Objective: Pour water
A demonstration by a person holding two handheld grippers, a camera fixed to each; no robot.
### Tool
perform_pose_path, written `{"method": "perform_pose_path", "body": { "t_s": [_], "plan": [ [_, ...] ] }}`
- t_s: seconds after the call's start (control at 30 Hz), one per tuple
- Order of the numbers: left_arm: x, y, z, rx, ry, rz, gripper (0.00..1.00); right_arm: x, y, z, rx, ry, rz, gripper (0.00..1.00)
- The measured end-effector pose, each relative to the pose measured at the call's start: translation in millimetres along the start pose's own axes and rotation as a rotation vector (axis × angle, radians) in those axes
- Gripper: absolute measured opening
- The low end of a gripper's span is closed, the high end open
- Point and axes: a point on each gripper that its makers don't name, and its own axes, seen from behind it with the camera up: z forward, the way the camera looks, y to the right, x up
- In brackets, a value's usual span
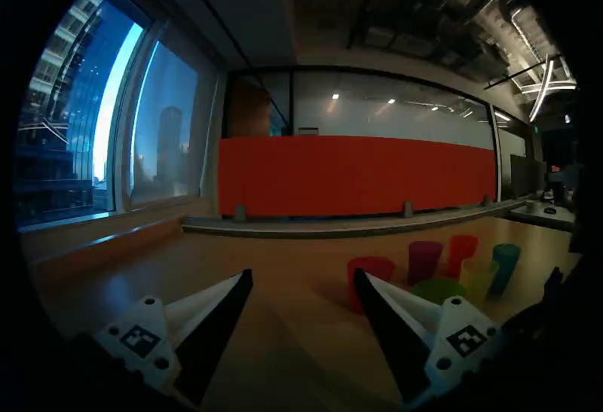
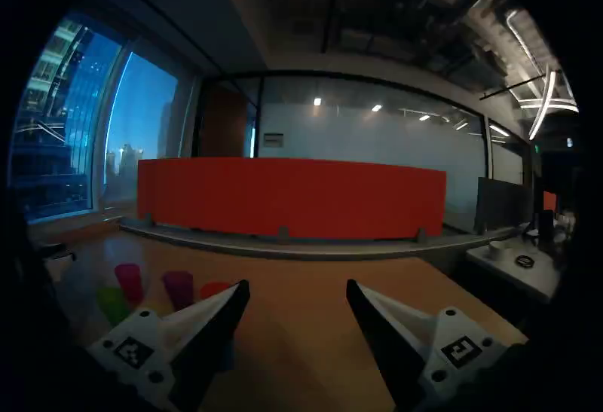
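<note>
Several coloured plastic cups stand on the wooden table. In the left gripper view a red cup (image 1: 368, 277) is nearest, just behind my right fingertip, with a purple cup (image 1: 424, 258), an orange cup (image 1: 461, 252), a yellow cup (image 1: 478, 278), a teal cup (image 1: 506, 263) and a low green cup (image 1: 437, 289) farther right. My left gripper (image 1: 303, 282) is open and holds nothing. In the right gripper view a pink cup (image 2: 130, 282), a purple cup (image 2: 179, 288), a green cup (image 2: 113, 304) and a red cup (image 2: 213, 289) sit at the left. My right gripper (image 2: 297, 289) is open with nothing between its fingers.
A long orange partition (image 1: 354, 175) runs along the table's far edge. Large windows (image 1: 83, 141) fill the left wall. A desk with a monitor (image 2: 501, 205) and small items stands at the right. Bare tabletop (image 2: 301, 337) lies ahead of the right gripper.
</note>
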Motion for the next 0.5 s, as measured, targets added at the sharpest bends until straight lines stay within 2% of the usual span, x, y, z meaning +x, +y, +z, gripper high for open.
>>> {"method": "perform_pose_path", "body": {
  "t_s": [0.5],
  "plan": [
    [0.5,0.9,0.5,0.0,-0.001,0.004,1.0,-3.8,-0.8,-2.8,0.017,0.014,0.009,0.99]
  ]
}}
